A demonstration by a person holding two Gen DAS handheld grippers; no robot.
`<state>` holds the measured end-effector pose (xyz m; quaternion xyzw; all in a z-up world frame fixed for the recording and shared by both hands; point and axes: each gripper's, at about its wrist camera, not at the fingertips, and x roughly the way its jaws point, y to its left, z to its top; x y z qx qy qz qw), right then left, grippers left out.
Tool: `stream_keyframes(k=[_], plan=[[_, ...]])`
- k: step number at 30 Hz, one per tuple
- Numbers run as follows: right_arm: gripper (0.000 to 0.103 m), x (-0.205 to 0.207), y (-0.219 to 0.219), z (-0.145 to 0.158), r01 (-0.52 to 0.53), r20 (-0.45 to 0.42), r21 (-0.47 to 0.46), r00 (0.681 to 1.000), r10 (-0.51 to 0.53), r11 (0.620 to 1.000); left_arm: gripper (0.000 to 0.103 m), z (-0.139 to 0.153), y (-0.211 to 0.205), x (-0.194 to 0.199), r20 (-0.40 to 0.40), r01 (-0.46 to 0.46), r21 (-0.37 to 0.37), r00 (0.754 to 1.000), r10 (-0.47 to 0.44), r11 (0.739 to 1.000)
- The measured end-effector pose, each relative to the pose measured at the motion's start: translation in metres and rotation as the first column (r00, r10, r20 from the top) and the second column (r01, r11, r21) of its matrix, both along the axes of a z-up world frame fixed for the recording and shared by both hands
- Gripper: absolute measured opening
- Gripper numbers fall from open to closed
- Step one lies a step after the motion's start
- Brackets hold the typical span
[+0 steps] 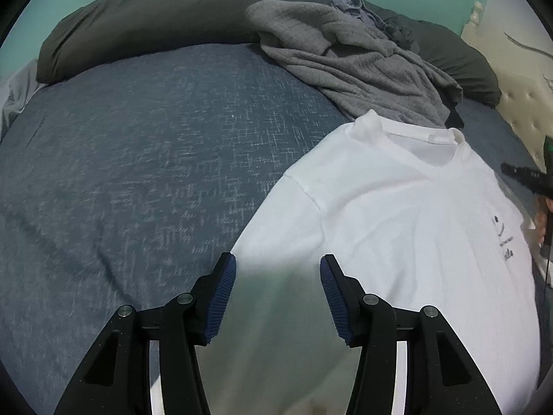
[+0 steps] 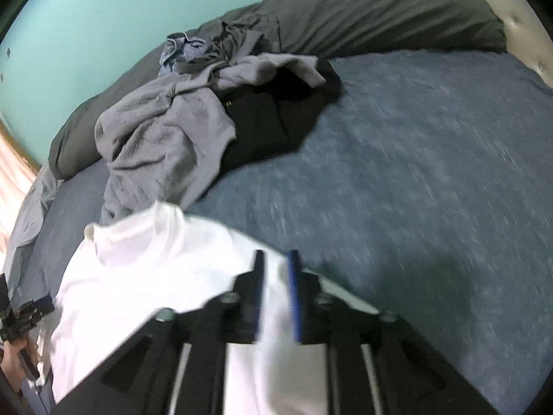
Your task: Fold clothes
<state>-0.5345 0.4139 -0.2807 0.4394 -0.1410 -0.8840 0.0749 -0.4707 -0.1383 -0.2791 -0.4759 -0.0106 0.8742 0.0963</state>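
Observation:
A white T-shirt (image 1: 408, 214) with a small black print on the chest lies on the blue bedspread (image 1: 138, 173). My left gripper (image 1: 278, 269) is open, its blue pads over the shirt's left side, near the sleeve. In the right wrist view the shirt (image 2: 145, 269) lies low left, its collar pointing away. My right gripper (image 2: 276, 263) hovers over the shirt's right edge with its jaws a narrow gap apart; white cloth shows between the blue pads, and the view is blurred by motion. The right gripper also shows at the right edge of the left wrist view (image 1: 528, 176).
A heap of clothes lies at the back of the bed: a grey sweatshirt (image 2: 162, 138), a black garment (image 2: 269, 121) and a blue-grey piece (image 2: 183, 48). Dark pillows (image 1: 155, 24) line the teal wall. A cream tufted headboard (image 1: 525, 103) stands at right.

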Motion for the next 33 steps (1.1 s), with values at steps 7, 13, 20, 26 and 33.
stream_keyframes(k=[7,13,20,26,33], plan=[[0.033,0.043,0.037,0.004,0.010,0.041,0.020,0.999,-0.010,1.000,0.055,0.014,-0.001,0.048,0.022,0.013,0.033,1.000,-0.014,0.999],[0.046,0.070,0.071,0.006,0.045,0.078,0.064,0.996,-0.050,0.997,0.055,0.007,0.006,0.095,0.053,0.042,0.041,0.998,-0.044,0.998],[0.046,0.063,0.068,-0.010,-0.026,0.145,0.165,0.989,0.002,0.986,0.055,-0.015,0.006,0.121,0.094,0.037,0.054,0.995,-0.042,0.998],[0.006,0.066,0.064,-0.021,-0.061,0.130,0.209,0.991,0.034,0.976,0.055,-0.021,0.004,0.128,0.093,0.032,0.061,0.995,-0.038,0.998],[0.001,0.060,0.074,-0.015,0.014,0.075,0.259,0.997,-0.034,0.966,0.059,-0.022,0.007,0.126,0.089,0.038,0.063,0.995,-0.044,0.997]])
